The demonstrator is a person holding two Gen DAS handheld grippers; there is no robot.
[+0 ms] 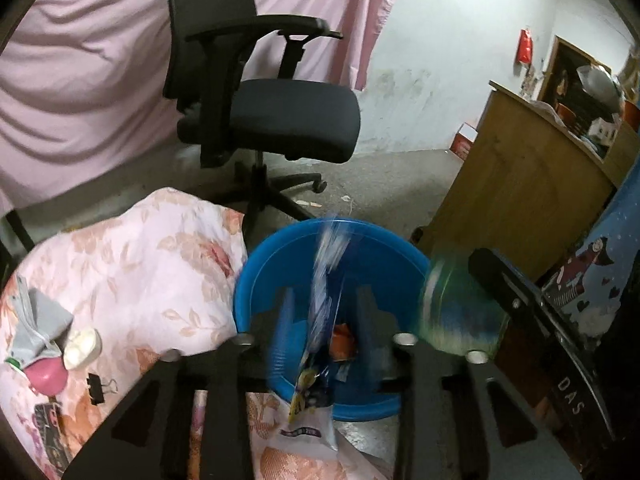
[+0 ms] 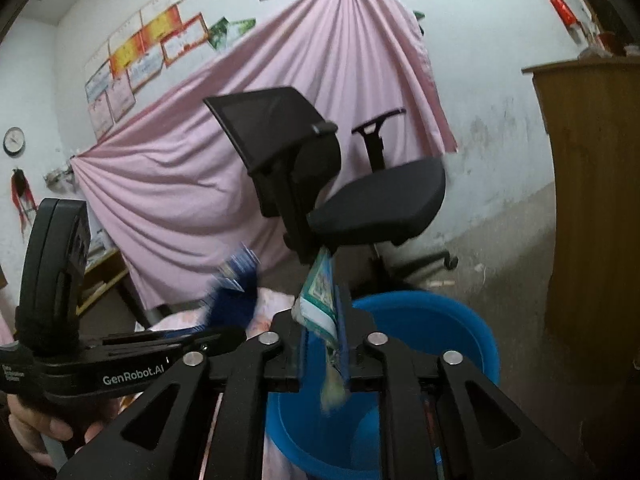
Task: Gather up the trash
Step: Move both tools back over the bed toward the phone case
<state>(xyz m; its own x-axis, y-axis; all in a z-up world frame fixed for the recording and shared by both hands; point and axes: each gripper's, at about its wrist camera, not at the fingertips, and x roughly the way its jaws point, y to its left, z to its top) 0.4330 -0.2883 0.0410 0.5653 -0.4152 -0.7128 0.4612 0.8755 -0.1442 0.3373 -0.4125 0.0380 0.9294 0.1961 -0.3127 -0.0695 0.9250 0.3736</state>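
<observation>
Below the office chair (image 1: 276, 120), on the floor at the frame's lower middle, the blue basin (image 1: 340, 248) sits under both tools: my left tool (image 1: 324, 312) stands parted around a blurred blue wrapper (image 1: 320, 320), long axis upright, while my right tool (image 2: 324, 340) loosely pinches a green wrapper (image 2: 320, 300) over it.

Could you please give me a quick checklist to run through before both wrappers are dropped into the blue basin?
1. Blue basin under left gripper: ok.
2. Basin below right gripper: ok.
3. Blue wrapper between the left fingers, over the basin: ok.
4. Green wrapper over the basin: ok.
5. Left jaws clear of the wrapper: cannot tell, blurred.
6. Basin clear of the floral quilt: not ok, touching.
</observation>
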